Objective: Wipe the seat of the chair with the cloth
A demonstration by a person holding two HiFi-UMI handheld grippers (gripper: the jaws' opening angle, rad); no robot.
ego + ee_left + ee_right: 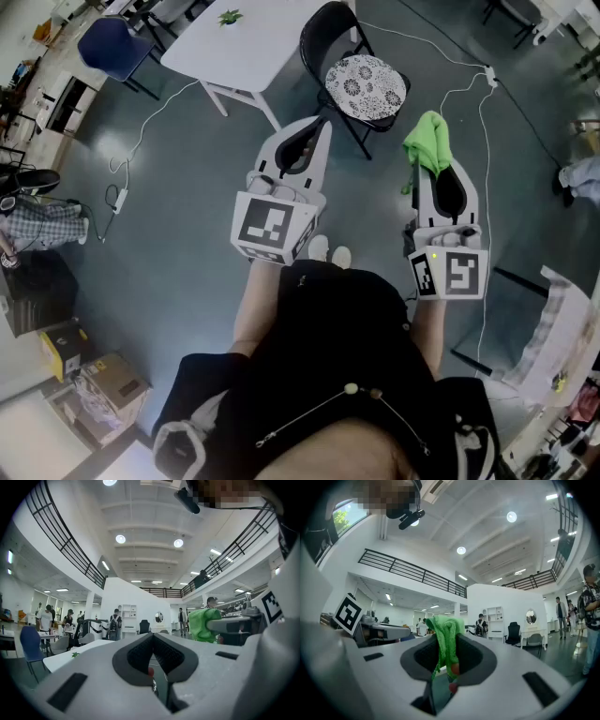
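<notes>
A black folding chair (330, 37) with a white lace-patterned seat cushion (366, 86) stands ahead of me on the grey floor. My right gripper (435, 161) is shut on a bright green cloth (428, 141), which bunches up beyond the jaw tips to the right of the chair; in the right gripper view the green cloth (446, 641) is pinched between the jaws. My left gripper (316, 127) is shut with nothing in it, its tips just left of the chair's front legs. In the left gripper view the left gripper (153, 639) has its pads together and the cloth (202, 624) shows at right.
A white table (246, 42) stands left of the chair, with a blue chair (114, 45) further left. White cables (483, 103) run across the floor around the chair. Cardboard boxes (89, 380) lie at lower left, and another person's legs (37, 225) show at the left edge.
</notes>
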